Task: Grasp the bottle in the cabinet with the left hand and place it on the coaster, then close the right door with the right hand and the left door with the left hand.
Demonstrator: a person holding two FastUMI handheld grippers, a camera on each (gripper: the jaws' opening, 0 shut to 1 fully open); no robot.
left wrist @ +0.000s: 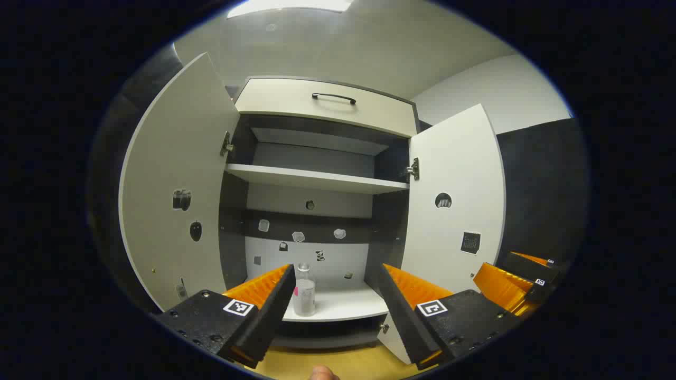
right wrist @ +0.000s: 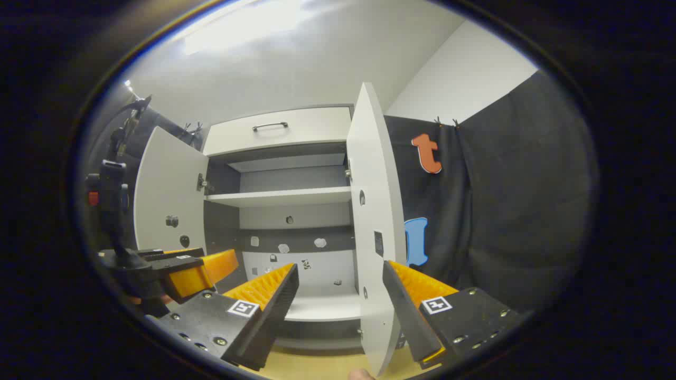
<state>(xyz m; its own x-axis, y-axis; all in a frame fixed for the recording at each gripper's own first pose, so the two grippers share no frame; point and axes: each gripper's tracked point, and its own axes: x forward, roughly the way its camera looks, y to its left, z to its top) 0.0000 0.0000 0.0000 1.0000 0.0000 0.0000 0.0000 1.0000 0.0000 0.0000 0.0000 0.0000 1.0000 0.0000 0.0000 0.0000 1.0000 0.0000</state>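
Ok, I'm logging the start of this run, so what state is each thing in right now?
Left door: open.
Right door: open.
Drawer: shut.
Bottle: upright on the cabinet's bottom shelf, not grasped.
Left gripper: open, in front of the cabinet, holding nothing.
Right gripper: open, the right door's edge showing between its fingers.

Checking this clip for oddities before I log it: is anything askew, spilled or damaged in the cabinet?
Nothing stands out. The bottle stands upright on the lower shelf with no spill around it, both doors hang open on their hinges, and the left tongs are open.
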